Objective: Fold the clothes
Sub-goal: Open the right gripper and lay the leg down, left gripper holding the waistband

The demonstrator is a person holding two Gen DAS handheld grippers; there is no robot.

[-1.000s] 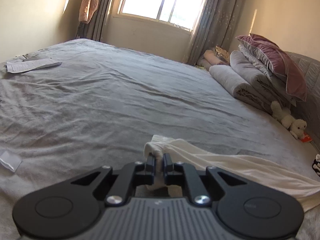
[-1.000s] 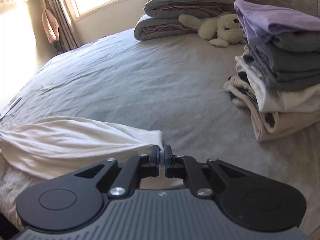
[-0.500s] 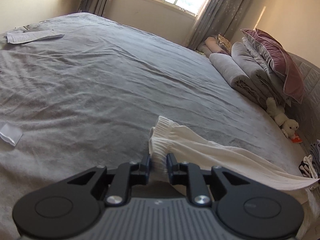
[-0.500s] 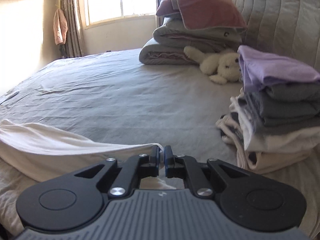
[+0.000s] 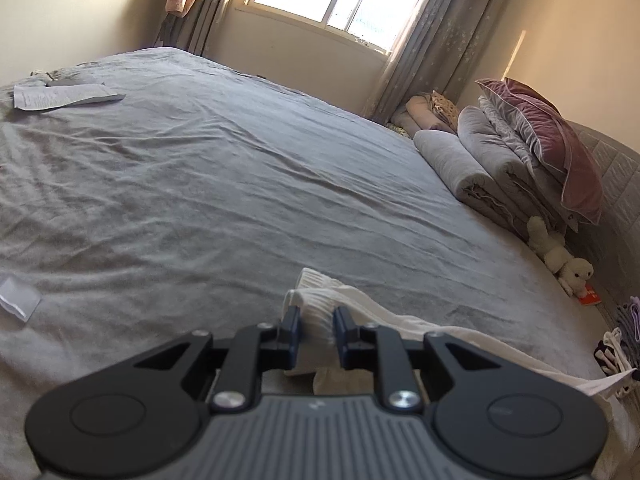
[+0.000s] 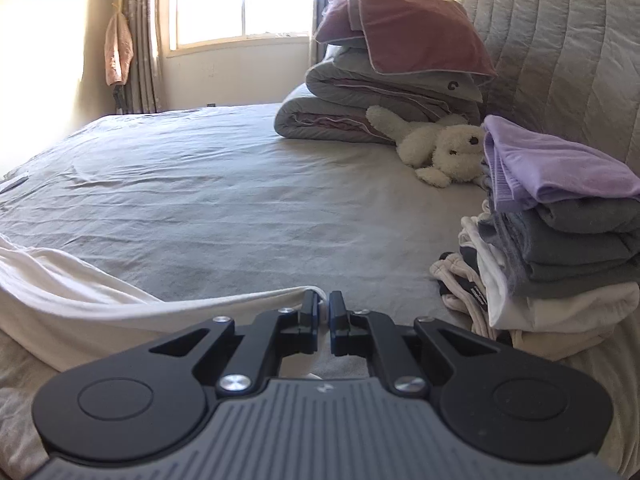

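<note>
Bed [image 5: 224, 184]: grey cloth, matt, creased. White garment [image 5: 316, 312]: soft cloth, ribbed knit at cuff. Left gripper [image 5: 316, 326] and right gripper [image 6: 323, 312]: matt black plastic, bright metal screws. Plush toy [image 6: 440, 148]: fluffy pile. Pillow [image 6: 408, 32]: velvety sheen.

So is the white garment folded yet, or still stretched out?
Not folded. The white garment hangs stretched in a long band between the right gripper, shut on its corner, and the left gripper, around its ribbed end.
</note>
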